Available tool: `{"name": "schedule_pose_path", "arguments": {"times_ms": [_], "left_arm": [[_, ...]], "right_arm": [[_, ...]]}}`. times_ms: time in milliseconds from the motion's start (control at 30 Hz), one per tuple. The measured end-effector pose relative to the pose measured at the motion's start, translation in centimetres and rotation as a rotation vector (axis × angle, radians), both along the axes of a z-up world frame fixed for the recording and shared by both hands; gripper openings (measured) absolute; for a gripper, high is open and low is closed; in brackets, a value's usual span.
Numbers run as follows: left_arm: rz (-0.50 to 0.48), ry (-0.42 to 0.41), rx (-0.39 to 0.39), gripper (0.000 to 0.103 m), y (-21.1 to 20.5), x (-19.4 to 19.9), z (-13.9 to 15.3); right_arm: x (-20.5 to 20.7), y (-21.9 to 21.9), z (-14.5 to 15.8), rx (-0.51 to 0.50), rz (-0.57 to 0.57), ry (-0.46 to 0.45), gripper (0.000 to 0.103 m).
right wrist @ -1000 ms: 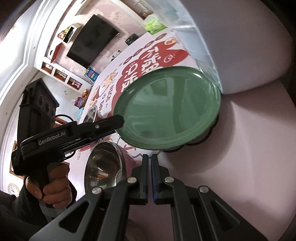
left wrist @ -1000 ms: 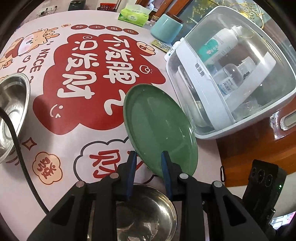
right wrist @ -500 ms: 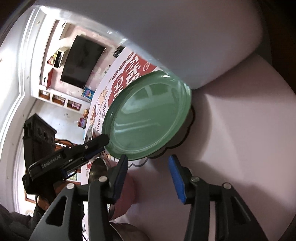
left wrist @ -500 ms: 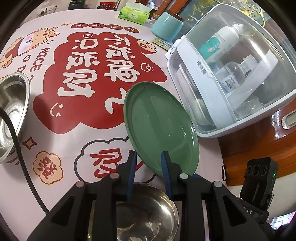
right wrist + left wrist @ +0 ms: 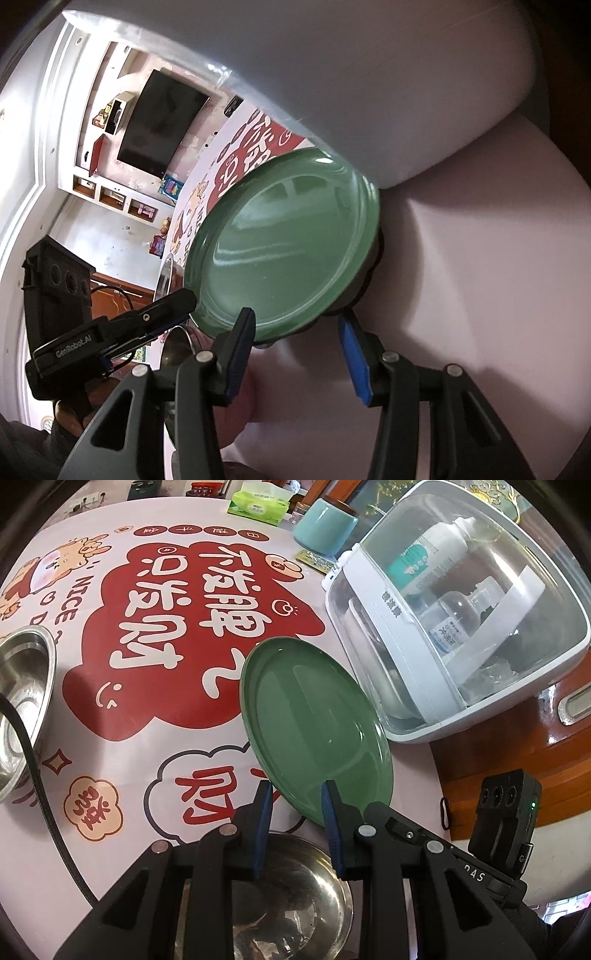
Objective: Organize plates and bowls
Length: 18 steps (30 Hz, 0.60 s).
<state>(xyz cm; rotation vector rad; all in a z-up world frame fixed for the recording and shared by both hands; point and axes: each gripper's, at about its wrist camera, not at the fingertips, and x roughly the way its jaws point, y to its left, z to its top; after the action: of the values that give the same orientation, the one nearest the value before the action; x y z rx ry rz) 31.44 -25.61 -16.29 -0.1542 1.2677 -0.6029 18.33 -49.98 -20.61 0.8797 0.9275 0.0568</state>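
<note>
Nearest, our left gripper (image 5: 295, 805) pinched the near rim of the green plate (image 5: 314, 731) between its jaws, holding it tilted above the table (image 5: 147, 746) and a steel bowl (image 5: 295, 904). Our right gripper (image 5: 297, 328) had its jaws spread beside the plate's edge. Farther off sat a white lidded container (image 5: 461, 627) and another steel bowl (image 5: 22, 701).
</note>
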Motion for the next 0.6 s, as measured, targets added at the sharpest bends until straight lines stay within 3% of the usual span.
{"name": "schedule_pose_path", "arguments": {"times_ms": [133,333,600], "left_arm": [[-0.002,0.001,0.008,0.025,-0.1,0.1,0.0],[0.002,0.007,0.021,0.025,0.0,0.4,-0.1],[0.025,0.019,0.035,0.025,0.1,0.8,-0.5]], "right_arm": [[0.5,0.5,-0.4,0.017,0.012,-0.01,0.036],[0.5,-0.1,-1.2,0.072,-0.005,-0.017,0.028],[0.8,-0.3,-1.7,0.132,-0.007,-0.026,0.023]]}}
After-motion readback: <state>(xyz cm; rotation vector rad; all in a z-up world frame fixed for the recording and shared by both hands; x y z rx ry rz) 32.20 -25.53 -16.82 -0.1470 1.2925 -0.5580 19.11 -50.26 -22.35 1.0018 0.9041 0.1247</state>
